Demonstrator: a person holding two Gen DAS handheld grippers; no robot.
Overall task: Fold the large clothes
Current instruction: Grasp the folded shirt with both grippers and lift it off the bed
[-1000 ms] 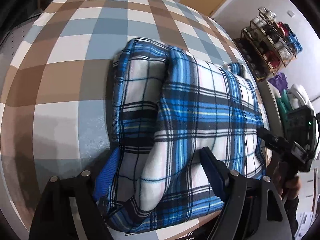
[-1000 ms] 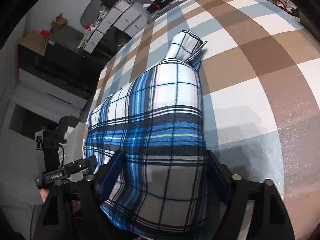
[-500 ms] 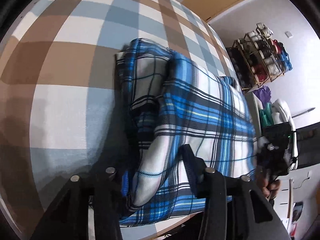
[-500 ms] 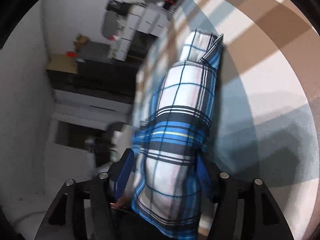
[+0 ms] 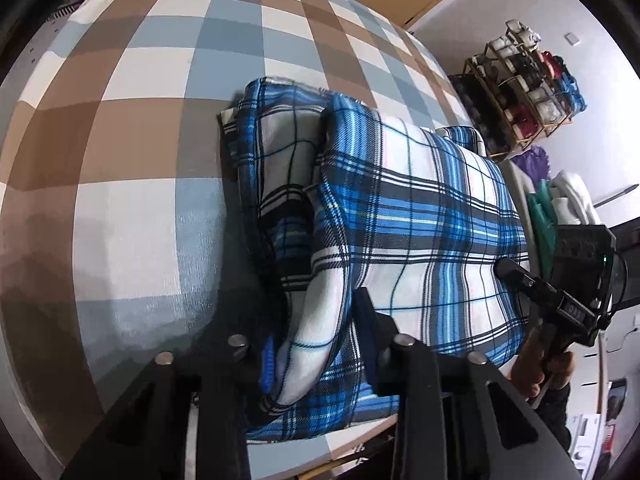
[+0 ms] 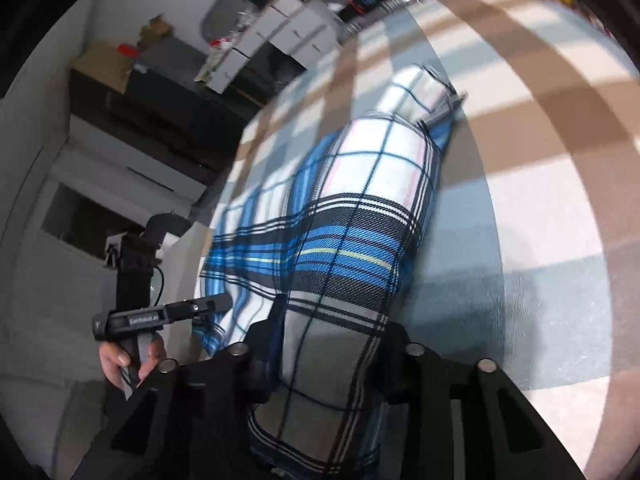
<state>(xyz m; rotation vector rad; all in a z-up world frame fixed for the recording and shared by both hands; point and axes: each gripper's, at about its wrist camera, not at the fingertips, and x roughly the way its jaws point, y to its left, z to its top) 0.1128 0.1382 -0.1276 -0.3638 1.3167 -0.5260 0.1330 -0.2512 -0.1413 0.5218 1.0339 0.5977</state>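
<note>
The left gripper point(image 5: 316, 344) and right gripper point(image 6: 332, 344) are both closing on near-edge folds of the plaid garment point(image 5: 408, 216), which lies folded on the checked table point(image 5: 132, 152).

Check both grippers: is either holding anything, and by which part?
Both jaws are closing on the folded plaid garment at its near edge. The left gripper pinches a white-and-blue fold at one end; the right gripper takes the bunched fold at the other.
</note>
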